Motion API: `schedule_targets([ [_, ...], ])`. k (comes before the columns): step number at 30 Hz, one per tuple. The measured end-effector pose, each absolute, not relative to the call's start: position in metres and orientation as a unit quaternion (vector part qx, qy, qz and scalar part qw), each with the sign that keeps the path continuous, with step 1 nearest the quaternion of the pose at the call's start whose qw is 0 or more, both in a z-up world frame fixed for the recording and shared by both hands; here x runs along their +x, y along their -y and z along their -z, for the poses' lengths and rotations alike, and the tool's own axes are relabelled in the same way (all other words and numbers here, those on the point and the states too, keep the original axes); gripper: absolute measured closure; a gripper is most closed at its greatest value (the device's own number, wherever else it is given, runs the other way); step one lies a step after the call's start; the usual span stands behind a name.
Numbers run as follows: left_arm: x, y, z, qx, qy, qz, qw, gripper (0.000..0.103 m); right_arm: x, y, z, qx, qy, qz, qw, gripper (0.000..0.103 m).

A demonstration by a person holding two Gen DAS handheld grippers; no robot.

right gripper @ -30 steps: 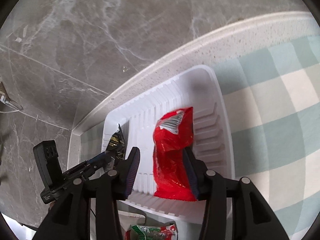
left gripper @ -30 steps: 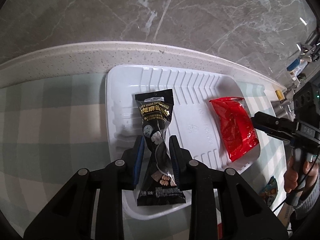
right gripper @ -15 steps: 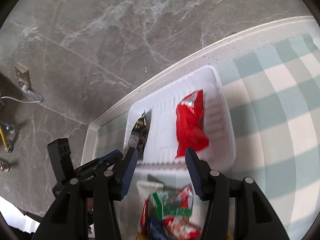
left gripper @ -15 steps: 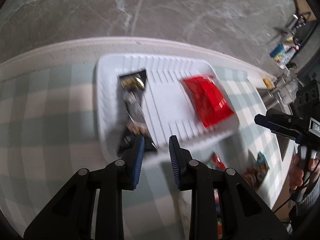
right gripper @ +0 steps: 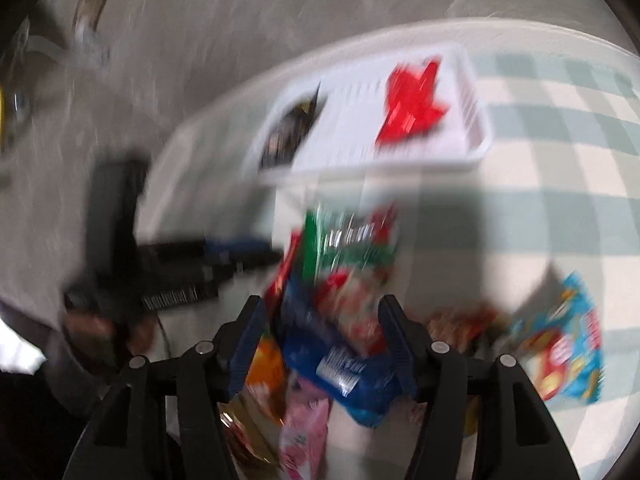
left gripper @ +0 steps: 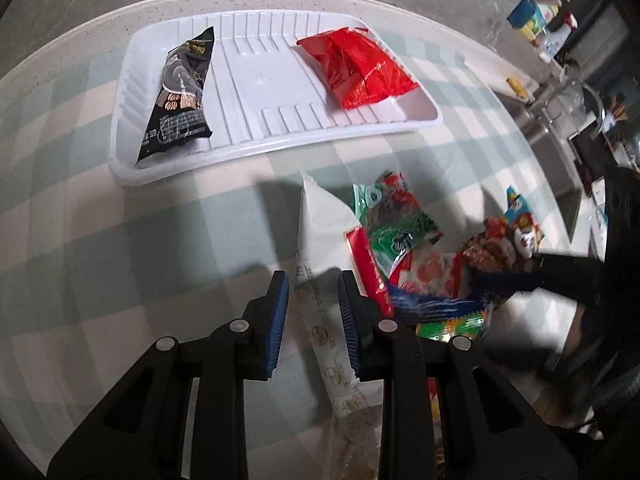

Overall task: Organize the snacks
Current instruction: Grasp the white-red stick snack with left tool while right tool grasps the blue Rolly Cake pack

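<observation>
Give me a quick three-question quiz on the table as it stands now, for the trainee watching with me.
1. Pick one: how many packets lie in the white tray? A) one B) two C) four
2. True or false: the red packet overlaps the black packet.
3. Short answer: is the pile of loose packets in the tray or on the checked cloth?

Key: 1 B. 2 false: they lie at opposite ends, with bare tray between them. 3 on the checked cloth, in front of the tray.
</observation>
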State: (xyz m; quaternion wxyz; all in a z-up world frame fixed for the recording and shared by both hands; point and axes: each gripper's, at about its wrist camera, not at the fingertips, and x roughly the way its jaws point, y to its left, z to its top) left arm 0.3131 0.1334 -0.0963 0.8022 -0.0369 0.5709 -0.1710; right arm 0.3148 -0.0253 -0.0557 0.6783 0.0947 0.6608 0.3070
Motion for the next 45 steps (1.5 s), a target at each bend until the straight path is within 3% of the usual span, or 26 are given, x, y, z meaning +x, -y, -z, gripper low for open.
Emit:
schedule_targets([
  [3, 0.306, -0.140, 0.098, -0.019, -0.574, 0.157, 0.804, 0.079, 0.290, 0.001, 0.059, 0.043, -0.662, -0.338, 0.668, 0.036],
  [8, 0.294, -0.160, 0.104, -0.005, -0.588, 0.139, 0.796, 0.079, 0.260, -0.025, 0.051, -0.010, -0.653, -0.390, 0.648, 0.036],
  [21, 0.276, -0.161, 0.093, -0.010, -0.582, 0.159, 0.797, 0.079, 0.263, -0.004, 0.051, -0.042, -0.654, -0.377, 0.654, 0.036],
  [28, 0.289, -0.161, 0.086, -0.044, -0.579, 0.172, 0.796, 0.078, 0.256, -0.033, 0.064, -0.083, -0.655, -0.373, 0.652, 0.044],
  [30, 0.291, -0.161, 0.083, -0.061, -0.578, 0.180, 0.793, 0.070, 0.251, -0.035, 0.064, -0.094, -0.653, -0.371, 0.653, 0.043],
  [31, 0.293, -0.161, 0.082, -0.072, -0.578, 0.188, 0.791, 0.052, 0.251, -0.036, 0.064, -0.098, -0.650, -0.372, 0.655, 0.044],
  [33, 0.295, -0.160, 0.081, -0.089, -0.577, 0.193, 0.788, 0.033, 0.248, -0.036, 0.063, -0.104, -0.649, -0.372, 0.655, 0.044],
  [45, 0.307, -0.134, 0.106, -0.019, -0.599, 0.170, 0.782, 0.034, 0.247, -0.039, 0.063, -0.105, -0.646, -0.366, 0.662, 0.043],
])
